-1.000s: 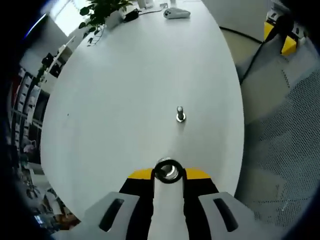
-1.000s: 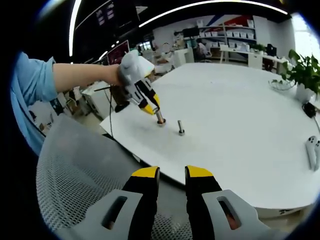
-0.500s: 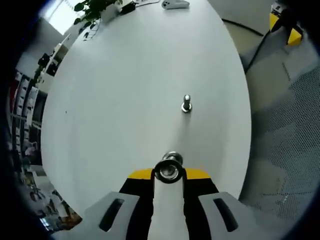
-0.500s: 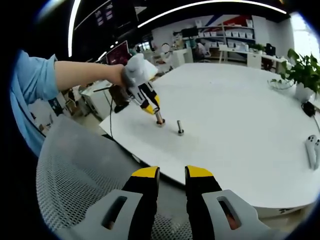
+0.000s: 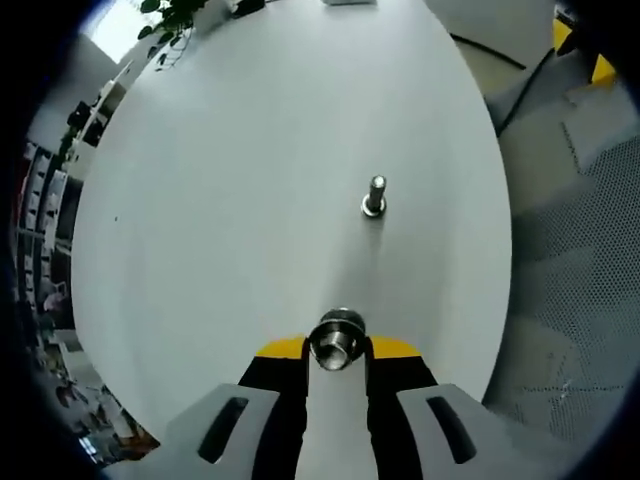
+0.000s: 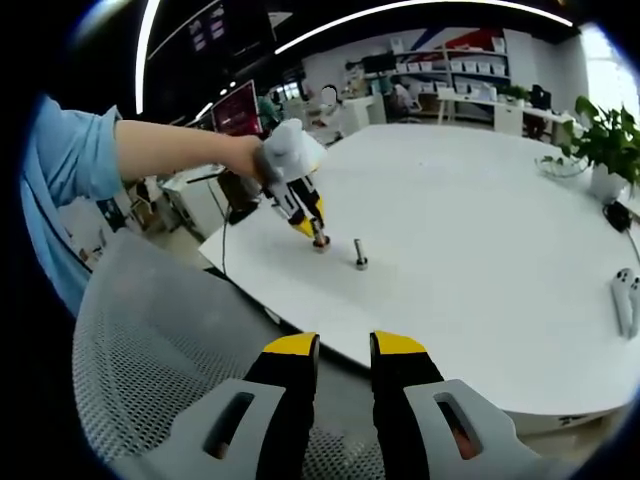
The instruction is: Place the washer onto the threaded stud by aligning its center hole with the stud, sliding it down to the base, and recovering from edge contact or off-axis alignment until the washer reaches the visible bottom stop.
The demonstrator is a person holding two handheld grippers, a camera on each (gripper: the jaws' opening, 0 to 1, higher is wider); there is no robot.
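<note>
Now, left tool [image 5: 338, 350] gripping washer [image 5: 336, 338], stud [image 5: 374, 197] apart on table [image 5: 230, 180]

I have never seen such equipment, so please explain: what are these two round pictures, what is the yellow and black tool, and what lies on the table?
A person holds a hand gripper in each hand, each carrying a camera looking along its jaws. In the left gripper view, the left gripper pinches a metal washer over the white table; a threaded stud stands upright beyond it. The right gripper view, taken from farther back, shows the right gripper empty, jaws slightly apart, above a mesh chair. A potted plant stands far off.
</note>
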